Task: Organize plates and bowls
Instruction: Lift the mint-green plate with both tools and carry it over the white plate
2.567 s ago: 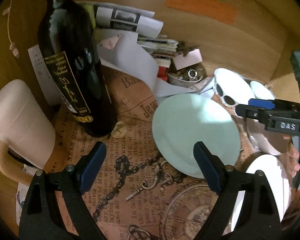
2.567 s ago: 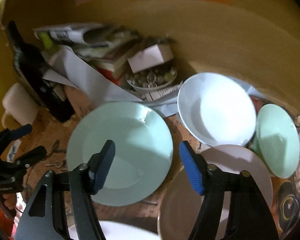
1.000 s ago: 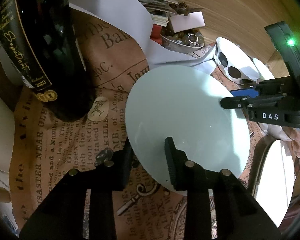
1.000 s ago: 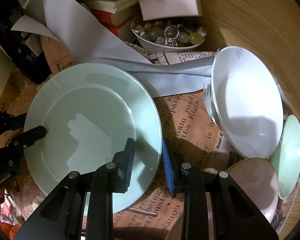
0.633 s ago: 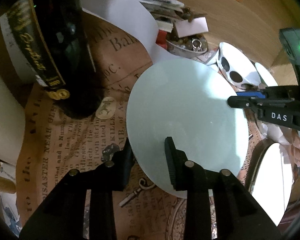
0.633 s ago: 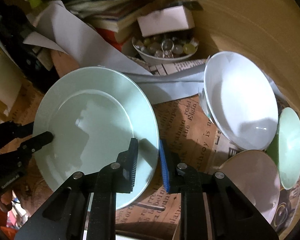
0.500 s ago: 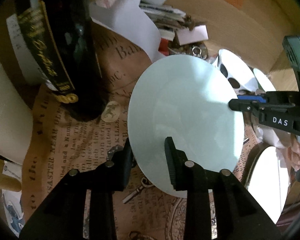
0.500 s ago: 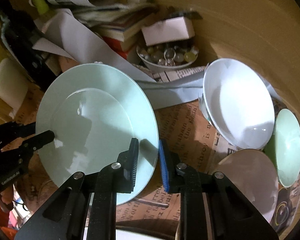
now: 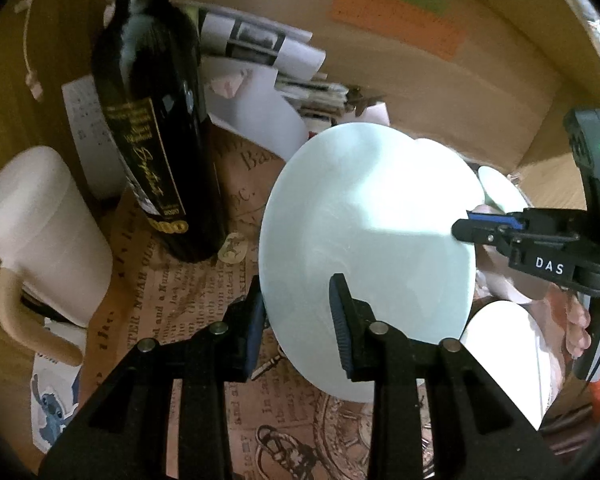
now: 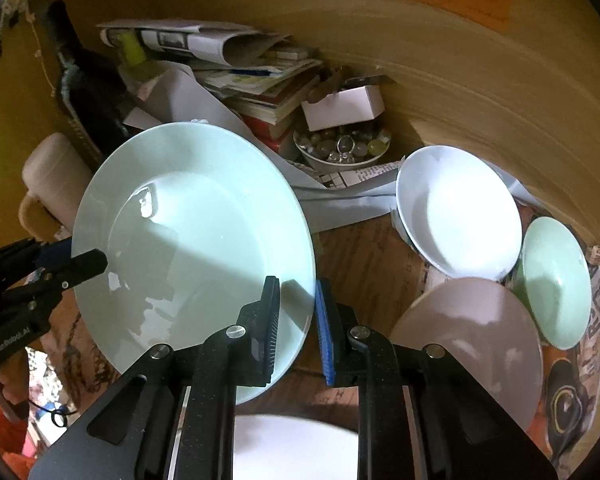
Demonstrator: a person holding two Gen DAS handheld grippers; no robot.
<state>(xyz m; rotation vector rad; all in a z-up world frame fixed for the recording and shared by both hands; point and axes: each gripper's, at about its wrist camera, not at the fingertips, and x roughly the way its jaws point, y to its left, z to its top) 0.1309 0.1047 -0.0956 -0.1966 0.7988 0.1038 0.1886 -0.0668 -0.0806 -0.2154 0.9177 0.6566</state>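
Note:
A pale green plate [image 9: 364,248] is held up off the table, tilted, by both grippers. My left gripper [image 9: 298,312] is shut on its near rim. My right gripper [image 10: 298,320] is shut on the opposite rim of the plate [image 10: 196,248]; it shows in the left wrist view [image 9: 472,228] at the plate's right edge. A white bowl [image 10: 460,212], a small green bowl [image 10: 556,280] and a pinkish plate [image 10: 476,340] lie to the right. Another white plate [image 10: 296,448] lies below the right gripper.
A dark wine bottle [image 9: 156,120] and a cream mug [image 9: 48,236] stand at the left. A stack of books and papers [image 10: 240,76], a dish of beads [image 10: 340,148] and a small white box [image 10: 344,106] sit against the wooden back wall.
Both grippers closed on the green plate's rims and lifted it up off the printed paper; it now stands higher and more tilted.

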